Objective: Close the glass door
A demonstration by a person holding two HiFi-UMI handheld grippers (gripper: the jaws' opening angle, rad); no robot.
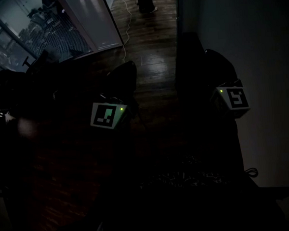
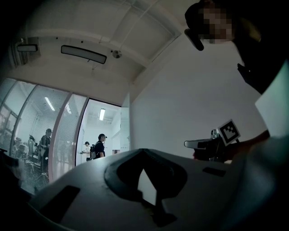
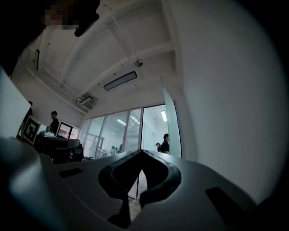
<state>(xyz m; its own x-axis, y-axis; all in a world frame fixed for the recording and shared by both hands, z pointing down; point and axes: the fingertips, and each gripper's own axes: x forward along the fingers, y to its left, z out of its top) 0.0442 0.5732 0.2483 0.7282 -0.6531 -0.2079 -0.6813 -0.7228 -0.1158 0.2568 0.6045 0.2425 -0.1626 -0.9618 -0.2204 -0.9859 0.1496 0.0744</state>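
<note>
The glass door (image 3: 170,119) stands swung open beside a lit doorway (image 3: 153,131), far ahead of both grippers. In the left gripper view the door (image 2: 125,128) shows as a pale leaf against the white wall. From the head view the door (image 1: 91,20) is a bright panel at the top, over a dark wooden floor. My left gripper (image 2: 142,149) has its tips together with nothing between them. My right gripper (image 3: 142,151) is likewise shut and empty. Their marker cubes (image 1: 107,115) (image 1: 232,99) glow in the dark head view, well short of the door.
A white wall (image 1: 257,40) runs along the right. A light cable (image 1: 126,27) trails across the floor near the door. A person's legs (image 1: 146,1) stand past the doorway, and people (image 2: 99,145) wait beyond the glass partition (image 3: 108,135). Dark furniture (image 1: 28,81) fills the left.
</note>
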